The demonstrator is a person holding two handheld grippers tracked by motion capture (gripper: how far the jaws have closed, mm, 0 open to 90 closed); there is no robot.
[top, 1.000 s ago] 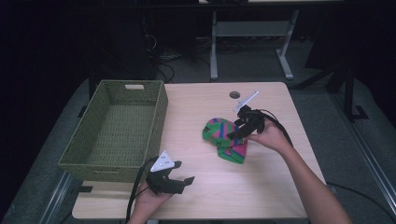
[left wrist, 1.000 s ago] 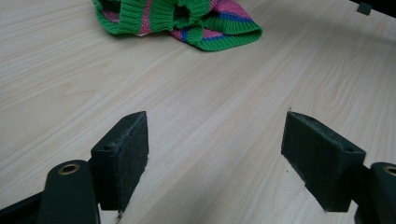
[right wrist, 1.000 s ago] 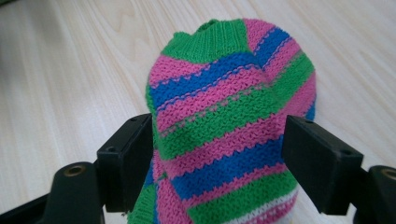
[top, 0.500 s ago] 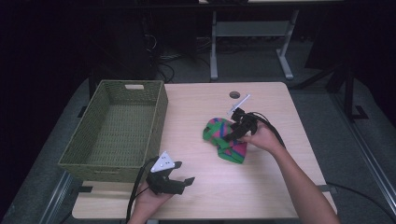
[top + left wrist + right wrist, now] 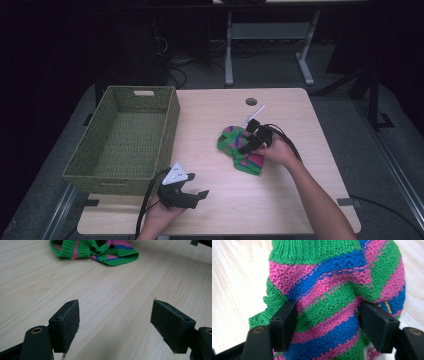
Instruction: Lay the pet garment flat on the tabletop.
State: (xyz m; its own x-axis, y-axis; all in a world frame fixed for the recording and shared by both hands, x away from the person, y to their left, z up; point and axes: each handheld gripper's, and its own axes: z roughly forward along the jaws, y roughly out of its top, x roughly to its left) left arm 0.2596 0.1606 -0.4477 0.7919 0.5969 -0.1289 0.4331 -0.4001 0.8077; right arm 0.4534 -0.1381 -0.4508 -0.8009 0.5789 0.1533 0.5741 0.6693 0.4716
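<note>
Right tongs (image 5: 248, 145) lower than a second back, now down on the striped knit (image 5: 239, 150) mid-surface (image 5: 300, 210), jaws just been closing, fabric bunched between but pads not yet pressing. Left tongs (image 5: 199, 186) parked open near basket (image 5: 75, 170). Best to pinch a thick fold fully before lifting.

Rectangular light-wood table (image 5: 300, 210), round cable hole near far edge. On it: olive-green woven rectangular basket (image 5: 95, 165) at left; crumpled green, pink and blue striped knitted garment (image 5: 231, 141) right of centre.
</note>
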